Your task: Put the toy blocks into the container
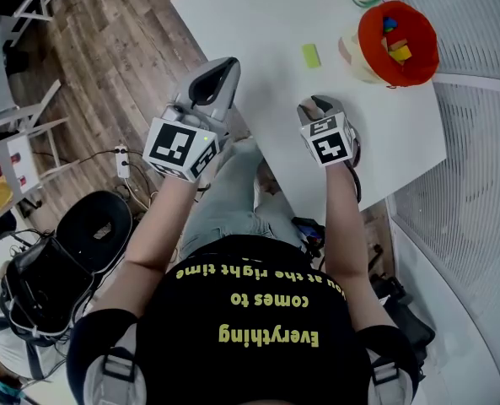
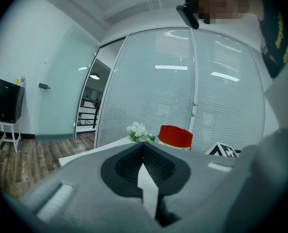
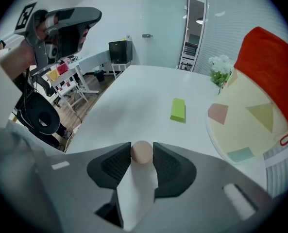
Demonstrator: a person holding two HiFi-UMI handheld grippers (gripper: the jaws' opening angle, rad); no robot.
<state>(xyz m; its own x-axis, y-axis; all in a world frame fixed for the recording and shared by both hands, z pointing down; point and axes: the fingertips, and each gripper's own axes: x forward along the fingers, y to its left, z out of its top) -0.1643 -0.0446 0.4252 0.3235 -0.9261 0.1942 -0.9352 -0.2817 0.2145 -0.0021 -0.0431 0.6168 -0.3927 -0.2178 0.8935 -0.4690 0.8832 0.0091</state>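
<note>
A tan ball (image 3: 142, 152) sits between the pads of my right gripper (image 3: 142, 148), and both pads touch it. That gripper (image 1: 317, 102) is over the near part of the white table (image 1: 258, 24). A green block (image 1: 311, 55) lies flat ahead of it (image 3: 178, 110). The container (image 1: 365, 40), a pale tub with a red rim, stands at the far right (image 3: 260, 115) and holds yellow and blue blocks (image 1: 398, 51). My left gripper (image 1: 224, 64) hovers at the table's left edge, shut and holding nothing (image 2: 144, 147).
A small flower pot (image 2: 137, 130) and a green can stand behind the container (image 2: 175, 136). The table's left edge drops to wooden floor (image 1: 106, 66). Chairs and a black bag are at the far left.
</note>
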